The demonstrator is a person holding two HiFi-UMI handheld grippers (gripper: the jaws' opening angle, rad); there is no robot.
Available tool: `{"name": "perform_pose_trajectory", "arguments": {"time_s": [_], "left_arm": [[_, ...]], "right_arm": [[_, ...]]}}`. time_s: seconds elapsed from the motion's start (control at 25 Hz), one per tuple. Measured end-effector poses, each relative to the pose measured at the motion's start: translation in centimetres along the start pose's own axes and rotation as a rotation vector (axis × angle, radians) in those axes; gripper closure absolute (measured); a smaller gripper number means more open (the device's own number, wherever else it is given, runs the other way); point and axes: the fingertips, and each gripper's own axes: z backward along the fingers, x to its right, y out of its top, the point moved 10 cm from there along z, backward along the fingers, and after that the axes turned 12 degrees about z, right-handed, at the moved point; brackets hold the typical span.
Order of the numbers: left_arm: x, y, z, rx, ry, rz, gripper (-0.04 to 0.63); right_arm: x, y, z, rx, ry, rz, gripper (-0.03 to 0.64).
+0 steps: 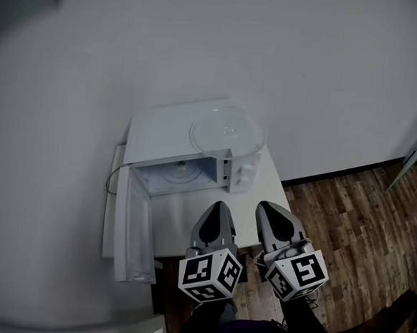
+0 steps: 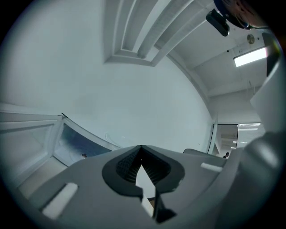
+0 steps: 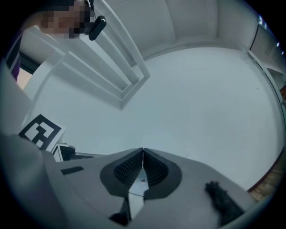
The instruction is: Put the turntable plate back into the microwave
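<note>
The clear round glass turntable plate (image 1: 227,130) lies flat on the roof of the boxy white microwave (image 1: 161,131), toward its right side, and is not yet in the cavity; the left gripper (image 1: 220,206) and the right gripper (image 1: 266,206) hover side by side over the near edge of the small white table (image 1: 182,225), well short of the plate, each with its jaws pressed together on nothing, as both gripper views confirm. The chief risk, as I judge it, is the plate itself: glass is smooth and hard, and a thin rim pinched between the ribbed dark pads could slide out or tip once lifted clear of the roof; a one-sided hold would let the far edge sag and knock the top of the opening. A second hazard is the hinged white door (image 1: 133,228), swung wide to the left and jutting past the table; the left gripper could catch it on the way in. A third is seating: the plate must settle centred on the small hub (image 1: 182,167) on the cavity floor, or it will rock. The microwave looks like matt painted metal with square corners; the plate is shallow, translucent and glossy; the dark wood-plank floor (image 1: 349,209) shows at right; the wall behind is plain white.
</note>
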Motion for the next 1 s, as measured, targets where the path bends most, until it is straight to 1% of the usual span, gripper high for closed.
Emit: {"name": "perform_pose_trajectory", "arguments": {"time_s": [0.08, 0.16, 0.28, 0.48, 0.64, 0.76, 0.96, 1.0], "left_arm": [[-1.1, 0.8, -2.4, -0.016, -0.004, 0.01, 0.588], [-2.3, 1.7, -4.6, -0.036, -0.008, 0.015, 0.56], [-4.0, 2.6, -7.2, -0.077, -0.011, 0.016, 0.56], [-5.7, 2.8, -9.9, -0.116, -0.009, 0.047, 0.561], [-6.0, 2.1, -11.4, -0.139, -0.001, 0.044, 0.561], [-6.3, 2.2, -12.5, -0.127, 0.017, 0.053, 0.56], [-5.6, 2.9, -13.6, -0.094, 0.045, 0.044, 0.56], [-5.5, 3.0, -13.9, -0.092, 0.042, 0.053, 0.56]], "right_arm": [[0.7, -0.2, -2.5, -0.005, 0.004, 0.008, 0.606], [1.5, -0.3, -4.8, -0.005, -0.005, 0.006, 0.606], [2.5, -0.5, -7.7, -0.01, -0.019, 0.007, 0.606], [3.1, -1.5, -10.5, -0.049, -0.025, 0.02, 0.606], [4.4, -2.6, -11.5, -0.079, -0.034, 0.012, 0.606], [5.8, -3.0, -12.3, -0.073, -0.035, 0.012, 0.606], [8.3, -2.7, -13.4, -0.073, -0.012, 0.008, 0.606], [8.8, -2.6, -13.7, -0.078, -0.006, 0.013, 0.606]]}}
